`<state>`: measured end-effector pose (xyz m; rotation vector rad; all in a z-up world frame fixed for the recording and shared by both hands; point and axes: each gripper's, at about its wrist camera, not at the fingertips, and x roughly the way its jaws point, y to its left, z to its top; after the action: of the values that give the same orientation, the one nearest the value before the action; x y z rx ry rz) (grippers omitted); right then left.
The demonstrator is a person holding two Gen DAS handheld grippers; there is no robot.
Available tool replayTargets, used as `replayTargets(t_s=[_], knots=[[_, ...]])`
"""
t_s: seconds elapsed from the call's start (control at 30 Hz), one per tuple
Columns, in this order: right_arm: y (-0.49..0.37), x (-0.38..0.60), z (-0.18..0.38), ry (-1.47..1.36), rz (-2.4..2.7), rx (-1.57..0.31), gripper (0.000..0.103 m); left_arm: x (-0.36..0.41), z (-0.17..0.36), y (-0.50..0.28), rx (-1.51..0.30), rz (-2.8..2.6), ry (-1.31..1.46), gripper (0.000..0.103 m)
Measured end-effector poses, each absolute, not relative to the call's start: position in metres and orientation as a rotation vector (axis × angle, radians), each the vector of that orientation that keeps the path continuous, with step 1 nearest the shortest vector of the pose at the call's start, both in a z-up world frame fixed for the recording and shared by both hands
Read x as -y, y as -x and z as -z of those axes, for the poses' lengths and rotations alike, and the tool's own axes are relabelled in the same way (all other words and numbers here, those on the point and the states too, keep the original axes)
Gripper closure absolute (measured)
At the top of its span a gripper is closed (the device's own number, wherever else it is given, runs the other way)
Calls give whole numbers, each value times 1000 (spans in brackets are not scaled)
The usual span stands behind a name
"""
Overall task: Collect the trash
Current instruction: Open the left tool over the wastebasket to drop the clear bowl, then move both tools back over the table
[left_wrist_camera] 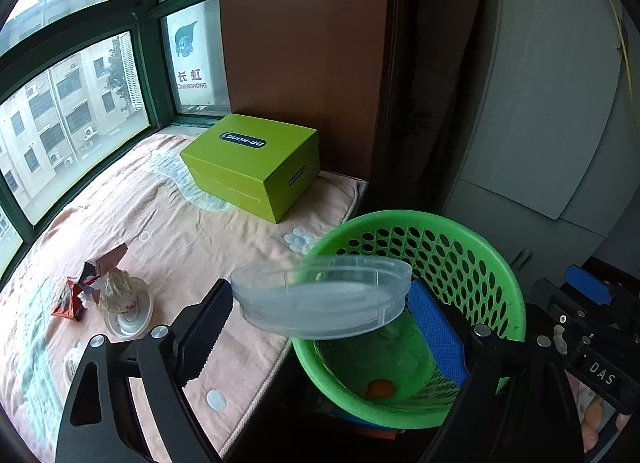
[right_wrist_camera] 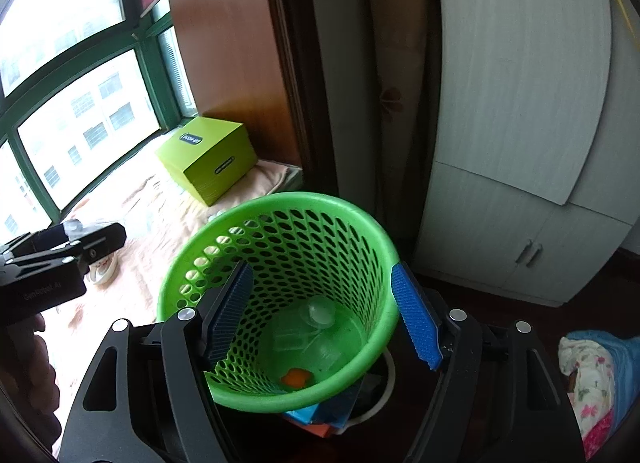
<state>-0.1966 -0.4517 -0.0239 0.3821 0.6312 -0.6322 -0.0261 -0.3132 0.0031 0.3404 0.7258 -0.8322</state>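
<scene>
Spread blue-padded left gripper (left_wrist_camera: 324, 327) fingers flank a blurred clear round plastic lid (left_wrist_camera: 320, 299), contact unclear, over the green perforated plastic basket (right_wrist_camera: 372, 239). Inside lie clear plastic containers (right_wrist_camera: 316, 327) and an orange scrap (right_wrist_camera: 297, 377). Right gripper (right_wrist_camera: 324, 315) is released, empty.

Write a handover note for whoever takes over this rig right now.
Left hand-held gripper: closed on a clear plastic lid, held over the near rim of the green basket.
Right hand-held gripper: open, empty, positioned above the basket.
Done: clear plastic pieces and an orange scrap already lie in the basket.
Left: drop the lid in, then fetch the red wrappers, the crumpled wad and the round lid under it from the pink blanket. The green box looks like storage rather than trash.
</scene>
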Motion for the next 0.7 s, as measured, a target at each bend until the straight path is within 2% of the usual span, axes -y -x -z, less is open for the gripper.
replayTargets(t_s=[0.2, 0.3, 0.7], knots=[[200, 454, 25, -392, 641, -630, 31, 319, 4, 27, -749, 857, -338, 17], [199, 453, 24, -392, 633, -632, 31, 315, 5, 27, -755, 855, -327, 12], [176, 435, 21, -362, 563, -636, 28, 268, 4, 0, -769, 751, -273, 12]])
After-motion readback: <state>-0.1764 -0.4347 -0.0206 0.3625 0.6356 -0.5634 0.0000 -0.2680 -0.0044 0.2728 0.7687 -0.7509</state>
